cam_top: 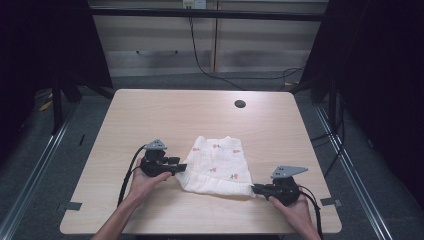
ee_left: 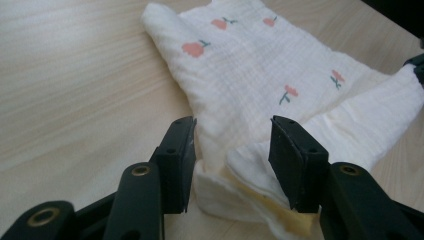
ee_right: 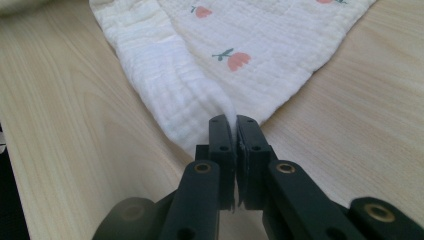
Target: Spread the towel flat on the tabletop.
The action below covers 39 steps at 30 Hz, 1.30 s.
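left tool [cam_top: 176,166]: black body, grey three-cornered top plate, black cable trailing | right tool [cam_top: 258,189]: same build, grey plate, black cable | jaws: flat black blocks, small screw holes, brass-coloured pivot pins | forearms bare, no sleeves seen

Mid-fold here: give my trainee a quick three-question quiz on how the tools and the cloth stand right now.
1. True or false: the right tool is shut on a corner of the cloth.
2. The left tool is: A) clamped on the cloth, B) open with cloth between its jaws, C) lifted clear above the table.
3. What is printed on the cloth?

Key:
1. True.
2. B.
3. Small red flowers with green stems.
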Available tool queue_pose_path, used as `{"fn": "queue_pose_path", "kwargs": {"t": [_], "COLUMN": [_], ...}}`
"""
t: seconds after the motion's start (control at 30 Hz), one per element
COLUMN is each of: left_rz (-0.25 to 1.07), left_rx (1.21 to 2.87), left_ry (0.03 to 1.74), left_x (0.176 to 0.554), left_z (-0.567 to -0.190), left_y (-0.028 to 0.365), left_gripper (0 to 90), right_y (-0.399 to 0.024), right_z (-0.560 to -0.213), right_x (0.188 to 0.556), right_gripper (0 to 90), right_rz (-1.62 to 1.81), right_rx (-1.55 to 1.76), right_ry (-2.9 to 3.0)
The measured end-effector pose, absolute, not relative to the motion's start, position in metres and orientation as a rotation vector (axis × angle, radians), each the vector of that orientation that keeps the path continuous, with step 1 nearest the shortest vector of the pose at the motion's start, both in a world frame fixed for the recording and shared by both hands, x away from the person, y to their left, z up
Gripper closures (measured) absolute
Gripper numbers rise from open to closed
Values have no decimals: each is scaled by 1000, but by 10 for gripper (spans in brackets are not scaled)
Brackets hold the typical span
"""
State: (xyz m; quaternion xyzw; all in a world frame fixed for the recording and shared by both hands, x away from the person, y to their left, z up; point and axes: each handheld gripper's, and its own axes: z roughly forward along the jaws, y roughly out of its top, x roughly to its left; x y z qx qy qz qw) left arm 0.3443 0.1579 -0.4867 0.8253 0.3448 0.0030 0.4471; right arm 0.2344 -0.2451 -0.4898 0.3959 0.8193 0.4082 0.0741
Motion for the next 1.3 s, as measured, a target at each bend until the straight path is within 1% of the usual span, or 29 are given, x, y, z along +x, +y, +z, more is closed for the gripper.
{"fn": "queue_pose_path", "kwargs": {"t": [0.2, 0.23, 0.3, 0.33, 0.37, 0.4, 0.47, 0.5, 0.53, 0.67, 0.83, 0.87, 0.9, 0.93, 0.97, 1.0, 1.03, 1.07, 1.1, 1.13, 1.17, 1.2, 1.3], "left_rz": [-21, -31, -20, -20, -10, -3, 2, -7, 5, 13, 69, 82, 102, 124, 136, 155, 166, 188, 199, 199, 210, 231, 243], "left_rx": [2065, 2069, 2107, 2107, 2104, 2101, 2096, 2086, 2086, 2020, 1923, 1911, 1897, 1881, 1867, 1851, 1830, 1801, 1783, 1783, 1778, 1766, 1754], "left_ry": [853, 846, 814, 814, 814, 808, 793, 792, 782, 769, 758, 748, 742, 735, 725, 718, 715, 695, 688, 688, 679, 667, 660], "left_x": [339, 338, 333, 333, 331, 330, 329, 329, 329, 327, 330, 331, 333, 334, 336, 338, 340, 344, 345, 345, 346, 349, 352], "left_z": [-493, -493, -492, -492, -492, -492, -491, -491, -489, -479, -455, -447, -440, -432, -424, -415, -407, -391, -385, -385, -378, -367, -358], "left_y": [168, 168, 170, 170, 171, 172, 174, 174, 175, 179, 186, 186, 186, 187, 188, 189, 190, 192, 193, 193, 194, 193, 192], "left_gripper": [509, 519, 599, 670, 670, 781, 819, 819, 849, 858, 861, 861, 861, 861, 861, 861, 862, 862, 862, 862, 862, 862, 862], "right_y": [-245, -245, -245, -245, -245, -245, -245, -245, -245, -247, -251, -251, -252, -252, -251, -251, -252, -253, -254, -254, -256, -256, -255], "right_z": [-489, -489, -489, -490, -490, -490, -490, -489, -488, -483, -459, -451, -434, -434, -416, -416, -406, -387, -379, -379, -364, -357, -339], "right_x": [235, 235, 235, 235, 235, 235, 236, 236, 236, 236, 241, 244, 249, 249, 256, 256, 259, 265, 267, 267, 273, 276, 285], "right_gripper": [872, 872, 871, 871, 871, 871, 871, 871, 872, 872, 872, 872, 872, 872, 873, 873, 873, 873, 873, 873, 873, 873, 874], "right_rz": [1232, 1232, 1235, 1235, 1235, 1238, 1239, 1241, 1247, 1270, 1330, 1337, 1367, 1367, 1375, 1375, 1382, 1392, 1399, 1399, 1406, 1413, 1410], "right_rx": [1198, 1201, 1204, 1202, 1202, 1204, 1202, 1204, 1199, 1194, 1157, 1143, 1112, 1112, 1075, 1075, 1053, 1022, 1010, 1010, 991, 982, 963], "right_ry": [2454, 2453, 2453, 2453, 2453, 2452, 2451, 2451, 2446, 2425, 2354, 2342, 2301, 2301, 2271, 2271, 2259, 2229, 2213, 2213, 2190, 2182, 2161]}}
